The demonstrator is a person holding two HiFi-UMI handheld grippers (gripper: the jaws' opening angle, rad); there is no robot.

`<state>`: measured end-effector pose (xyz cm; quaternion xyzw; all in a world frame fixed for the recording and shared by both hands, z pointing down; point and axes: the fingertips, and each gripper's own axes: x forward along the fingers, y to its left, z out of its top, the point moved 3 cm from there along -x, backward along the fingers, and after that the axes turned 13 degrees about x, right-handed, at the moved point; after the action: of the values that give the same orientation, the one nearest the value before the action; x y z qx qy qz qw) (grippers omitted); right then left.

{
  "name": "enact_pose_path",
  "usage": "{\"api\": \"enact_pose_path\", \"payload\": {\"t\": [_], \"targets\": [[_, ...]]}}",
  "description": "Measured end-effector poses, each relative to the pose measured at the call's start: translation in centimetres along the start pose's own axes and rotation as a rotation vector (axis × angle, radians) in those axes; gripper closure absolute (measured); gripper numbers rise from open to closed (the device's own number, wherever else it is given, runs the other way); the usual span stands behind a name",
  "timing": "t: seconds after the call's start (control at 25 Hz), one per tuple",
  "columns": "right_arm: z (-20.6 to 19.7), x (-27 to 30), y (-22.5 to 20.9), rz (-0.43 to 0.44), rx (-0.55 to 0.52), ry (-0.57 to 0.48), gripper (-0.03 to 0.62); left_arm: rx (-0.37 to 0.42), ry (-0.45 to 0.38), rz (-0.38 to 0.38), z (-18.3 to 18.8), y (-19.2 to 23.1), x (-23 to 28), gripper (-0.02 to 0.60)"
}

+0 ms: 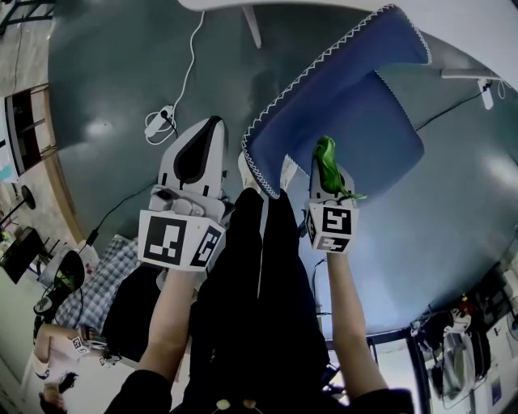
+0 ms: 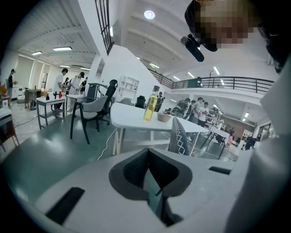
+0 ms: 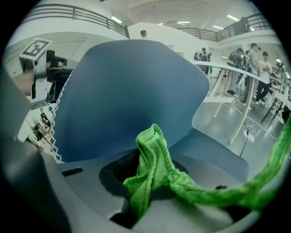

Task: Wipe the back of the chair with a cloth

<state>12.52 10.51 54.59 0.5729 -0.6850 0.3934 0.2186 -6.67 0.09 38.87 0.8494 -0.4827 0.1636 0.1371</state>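
The blue chair with white stitched edging stands just ahead of me in the head view, backrest [image 1: 340, 73] on the left and seat [image 1: 372, 129] on the right. My right gripper [image 1: 324, 145] is at the seat's near edge, shut on a bunched green cloth [image 1: 328, 162]. In the right gripper view the cloth [image 3: 154, 154] sticks up from the right gripper [image 3: 145, 179], and the backrest [image 3: 127, 91] fills the view close ahead, with the seat [image 3: 213, 150] at lower right. My left gripper [image 1: 214, 121] hangs left of the backrest, shut and empty [image 2: 148, 152]. The backrest's stitched edge [image 2: 178, 136] shows edge-on.
A white table [image 2: 136, 119] with a yellow bottle [image 2: 151, 105] and a bowl stands beyond the chair, its leg [image 1: 252, 24] in the head view. A white cable and plug [image 1: 162, 121] lie on the floor at left. Office chairs [image 2: 93, 107], desks and people are further off.
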Motion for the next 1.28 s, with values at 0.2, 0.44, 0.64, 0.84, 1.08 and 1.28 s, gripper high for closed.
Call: {"api": "enact_pose_path", "payload": {"t": [0.2, 0.44, 0.64, 0.84, 1.08, 1.28], "targets": [[-2.9, 0.2, 2.3, 0.049, -0.040, 0.055, 0.548, -0.005, 0.008, -0.002, -0.7, -0.1, -0.3, 0.580], [-3.5, 0.2, 4.1, 0.077, -0.042, 0.071, 0.548, -0.009, 0.011, -0.001, -0.9, -0.2, -1.1, 0.580], [-2.5, 0.3, 5.0, 0.070, -0.023, 0.039, 0.548, -0.022, 0.005, 0.000, -1.1, 0.2, -1.5, 0.580], [-2.0, 0.9, 5.9, 0.076, 0.006, 0.030, 0.548, -0.032, 0.005, 0.006, -1.6, 0.3, -1.9, 0.580], [-1.0, 1.5, 4.9, 0.038, 0.042, 0.002, 0.548, -0.038, -0.001, 0.015, -1.6, 0.9, -2.6, 0.580], [1.0, 2.4, 3.8, 0.029, 0.038, -0.018, 0.548, -0.047, -0.001, 0.028, -1.9, 1.1, -2.9, 0.580]]}}
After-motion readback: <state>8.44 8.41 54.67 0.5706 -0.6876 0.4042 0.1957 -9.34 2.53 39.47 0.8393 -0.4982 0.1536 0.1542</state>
